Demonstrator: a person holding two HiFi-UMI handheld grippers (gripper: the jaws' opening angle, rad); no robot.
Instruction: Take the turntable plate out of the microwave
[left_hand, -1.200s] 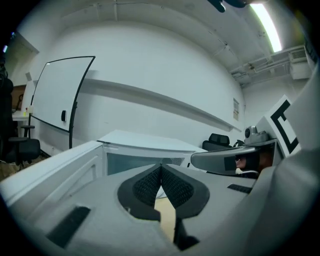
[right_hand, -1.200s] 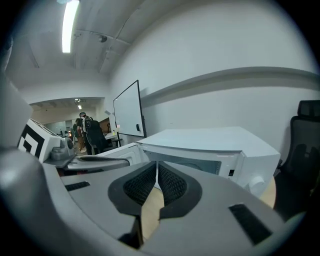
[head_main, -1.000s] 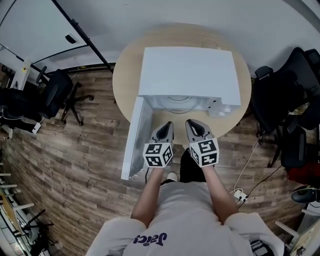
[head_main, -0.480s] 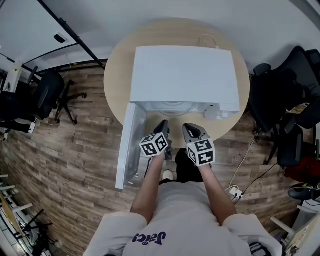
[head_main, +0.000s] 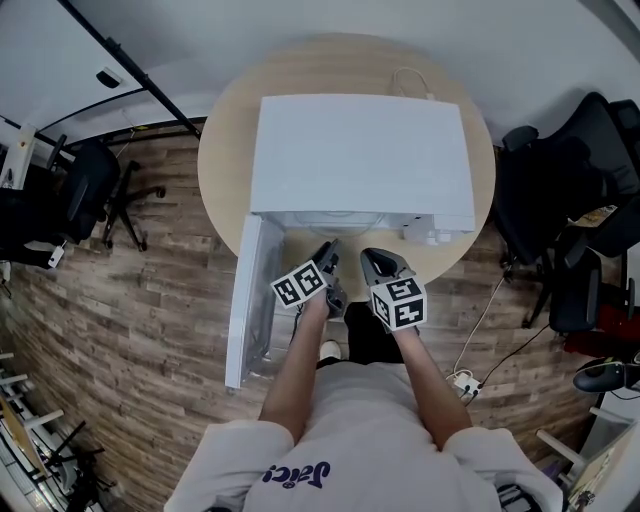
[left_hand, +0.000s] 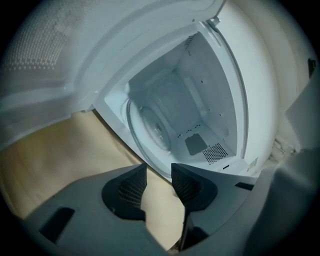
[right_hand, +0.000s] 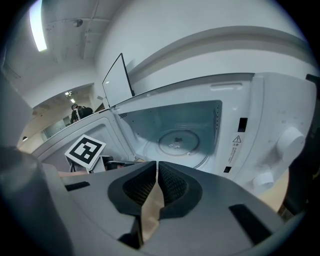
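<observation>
Barely begun. Shows the round table (head_main: 225, 170) bearing the microwave (head_main: 360, 150), with the door (head_main: 250, 300) already swung out to the left. Leaves the turntable plate (right_hand: 180, 142) flat on the cavity floor, untouched. Puts the left gripper (left_hand: 159, 172) just short of the opening, jaws just now opening to a moderate gap, with nothing held between. Shows the right gripper (right_hand: 157, 167) pressed closed, empty, also outside. Remains to reach in, grip the plate's near rim and lift out.

White microwave (head_main: 360, 150), pale beige table (head_main: 222, 170), brown wood-plank floor (head_main: 130, 300), black-and-white marker cubes (head_main: 297, 287), dark grey jaws.
</observation>
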